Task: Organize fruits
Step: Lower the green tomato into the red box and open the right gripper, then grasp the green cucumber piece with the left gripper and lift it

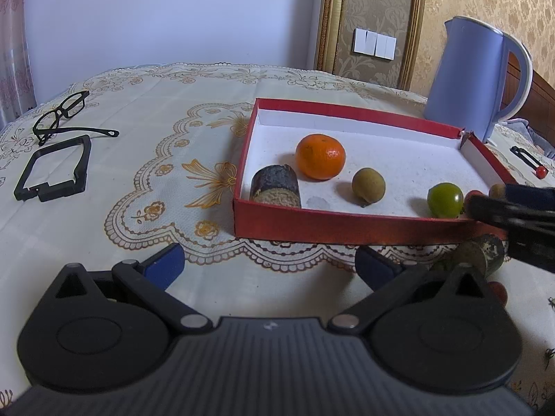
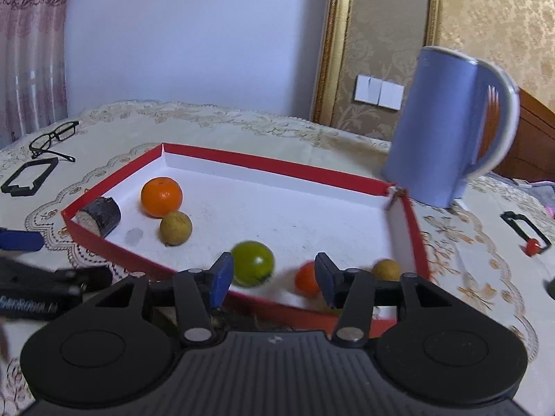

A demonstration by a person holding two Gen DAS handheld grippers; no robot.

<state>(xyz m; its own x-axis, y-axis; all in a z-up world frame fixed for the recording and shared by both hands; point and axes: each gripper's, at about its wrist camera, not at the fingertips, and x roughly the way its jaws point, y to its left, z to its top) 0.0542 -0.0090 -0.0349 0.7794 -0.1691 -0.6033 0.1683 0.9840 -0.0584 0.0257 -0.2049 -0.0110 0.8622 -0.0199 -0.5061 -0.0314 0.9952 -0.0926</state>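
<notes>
A red box lid [image 1: 333, 228] [image 2: 277, 164] with a white inside lies on the table. In it are an orange mandarin [image 1: 321, 156] [image 2: 161, 196], a dark sugarcane piece [image 1: 275, 186] [image 2: 100, 216], a brown longan [image 1: 368, 185] [image 2: 176, 228], a green tomato [image 1: 445, 200] [image 2: 252, 262], a small red tomato [image 2: 306, 279] and a second longan [image 2: 386, 269]. My left gripper [image 1: 270, 266] is open and empty in front of the box. My right gripper [image 2: 272, 279] is open over the box's near edge, the green tomato just beyond its left finger.
A blue electric kettle [image 1: 477, 78] [image 2: 447, 124] stands behind the box on the right. Black glasses [image 1: 66, 112] and a black frame [image 1: 52, 170] lie at the left. Another sugarcane piece [image 1: 484, 253] and a red fruit [image 1: 499, 289] lie outside the box, near the right gripper.
</notes>
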